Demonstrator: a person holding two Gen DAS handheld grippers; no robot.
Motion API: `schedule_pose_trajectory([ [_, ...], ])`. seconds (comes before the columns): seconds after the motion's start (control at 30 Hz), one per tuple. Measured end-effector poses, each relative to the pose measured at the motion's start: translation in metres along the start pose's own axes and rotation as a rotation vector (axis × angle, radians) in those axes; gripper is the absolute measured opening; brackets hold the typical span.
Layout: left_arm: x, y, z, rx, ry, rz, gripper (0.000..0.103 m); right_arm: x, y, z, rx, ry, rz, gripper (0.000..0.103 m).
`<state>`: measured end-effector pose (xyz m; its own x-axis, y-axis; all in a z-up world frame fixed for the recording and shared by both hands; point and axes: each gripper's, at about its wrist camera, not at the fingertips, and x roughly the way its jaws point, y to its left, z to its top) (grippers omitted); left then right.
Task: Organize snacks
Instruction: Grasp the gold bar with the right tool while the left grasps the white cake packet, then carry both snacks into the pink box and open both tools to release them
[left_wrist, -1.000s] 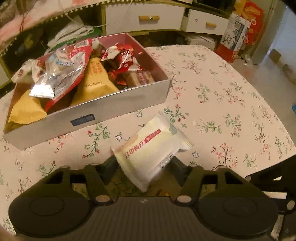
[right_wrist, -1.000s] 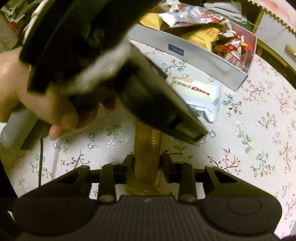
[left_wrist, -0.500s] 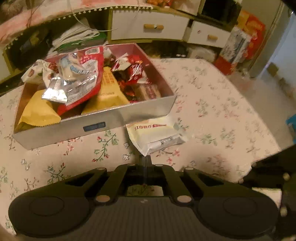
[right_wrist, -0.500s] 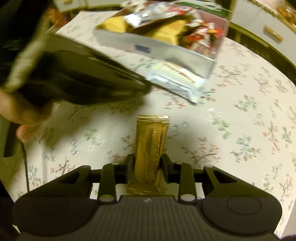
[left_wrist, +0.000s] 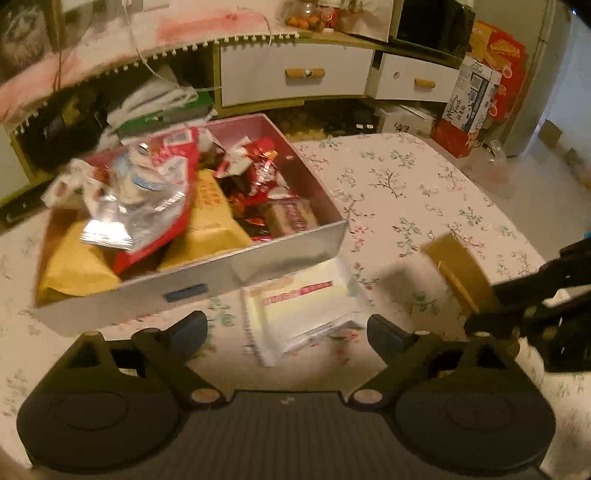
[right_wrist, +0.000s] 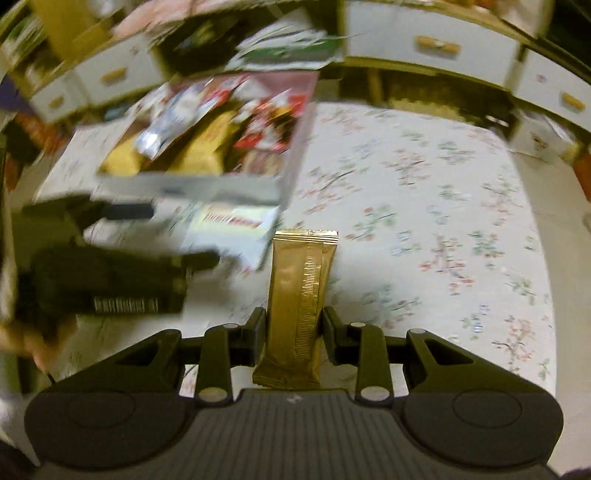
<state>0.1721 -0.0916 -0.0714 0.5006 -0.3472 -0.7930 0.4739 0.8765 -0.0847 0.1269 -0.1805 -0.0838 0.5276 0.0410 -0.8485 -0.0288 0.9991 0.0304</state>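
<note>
**Gold bar clamped at right, white packet loose by the box**

Gold snack bar (right_wrist: 301, 306) at lower centre of the right wrist view, pinched at its lower half between the narrowed jaws of the right gripper (right_wrist: 294, 330), sticking straight up the frame with its crimped end on top. Seen again at the right edge of the left wrist view (left_wrist: 458, 273), tilted, above the floral tablecloth (left_wrist: 424, 199).

White snack packet (left_wrist: 306, 306) with a red label strip flat on the cloth at centre of the left wrist view, far edge just beside or tucked against the front wall of the silver box (left_wrist: 258, 269); contact hard to judge through the blur. Directly above it in the frame, nothing between the widely spread jaws of the left gripper (left_wrist: 288, 328), fingertips either side of the packet's near end and clear of it.

Box at upper left of both views, heaped with yellow bags (left_wrist: 74, 266), a silver-and-red pouch (left_wrist: 144, 206) and red-wrapped sweets (left_wrist: 262, 173).

Beyond the table, along the top of the frame, white drawers (left_wrist: 299, 74) with wooden handles.
</note>
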Motion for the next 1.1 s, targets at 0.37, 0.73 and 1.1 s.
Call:
schedule_pose_trajectory([
  [0.37, 0.048, -0.02, 0.001, -0.11, 0.063, 0.124, 0.102, 0.003, -0.017, 0.004, 0.053, -0.038, -0.021, 0.029],
  [0.73, 0.028, 0.004, -0.001, -0.186, 0.005, 0.08, 0.071, -0.007, -0.015, 0.004, 0.042, -0.067, 0.003, 0.029],
  [1.1, 0.013, 0.006, -0.007, -0.192, 0.01, 0.006, 0.059, -0.007, -0.013, 0.006, 0.04, -0.072, 0.003, 0.029],
])
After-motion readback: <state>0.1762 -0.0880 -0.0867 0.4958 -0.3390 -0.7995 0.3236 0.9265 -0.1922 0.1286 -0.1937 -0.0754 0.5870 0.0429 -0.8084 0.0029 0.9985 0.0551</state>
